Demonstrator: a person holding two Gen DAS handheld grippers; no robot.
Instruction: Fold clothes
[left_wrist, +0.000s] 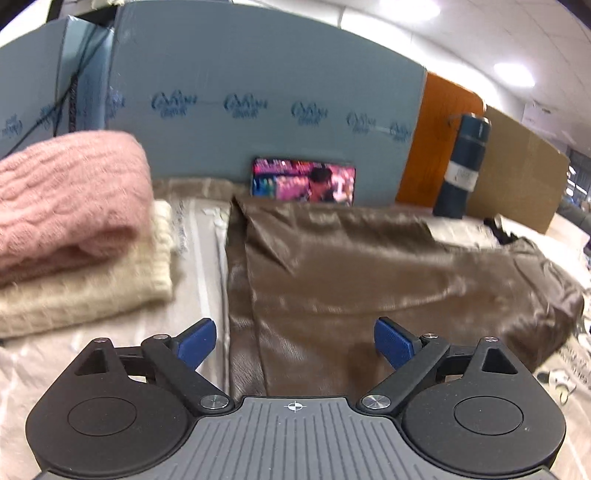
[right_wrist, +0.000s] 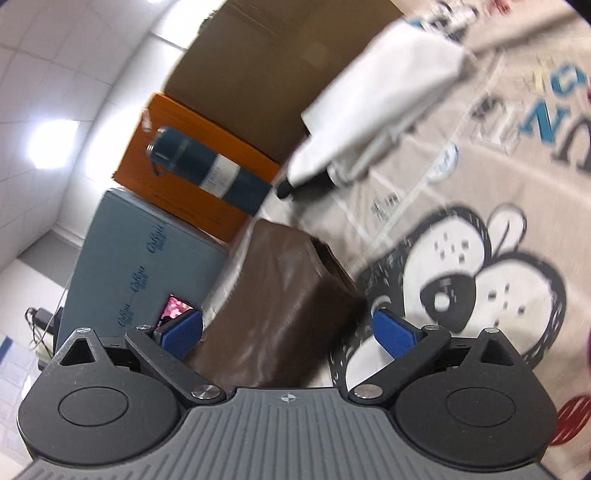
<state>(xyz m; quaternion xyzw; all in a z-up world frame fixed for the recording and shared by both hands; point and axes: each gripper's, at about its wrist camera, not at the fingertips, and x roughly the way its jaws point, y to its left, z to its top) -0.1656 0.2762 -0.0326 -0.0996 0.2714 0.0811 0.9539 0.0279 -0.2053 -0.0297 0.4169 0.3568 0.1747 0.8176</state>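
A shiny brown garment (left_wrist: 369, 280) lies folded on the printed cloth-covered surface, right in front of my left gripper (left_wrist: 294, 341), which is open and empty just above its near edge. In the right wrist view, which is rolled sideways, the same brown garment (right_wrist: 280, 306) shows as a folded block between my right gripper's (right_wrist: 288, 336) open blue fingers; nothing is held. A folded pink knit sweater (left_wrist: 66, 206) sits on a folded cream knit (left_wrist: 92, 291) at the left. A white garment (right_wrist: 373, 96) lies further away in the right wrist view.
A blue-grey foam board (left_wrist: 258, 92) stands at the back with a lit phone (left_wrist: 303, 181) leaning on it. A dark teal bottle (left_wrist: 463, 166) stands by an orange box (left_wrist: 439, 129) and cardboard (left_wrist: 517, 177). The table cloth (right_wrist: 480, 258) bears a cartoon print.
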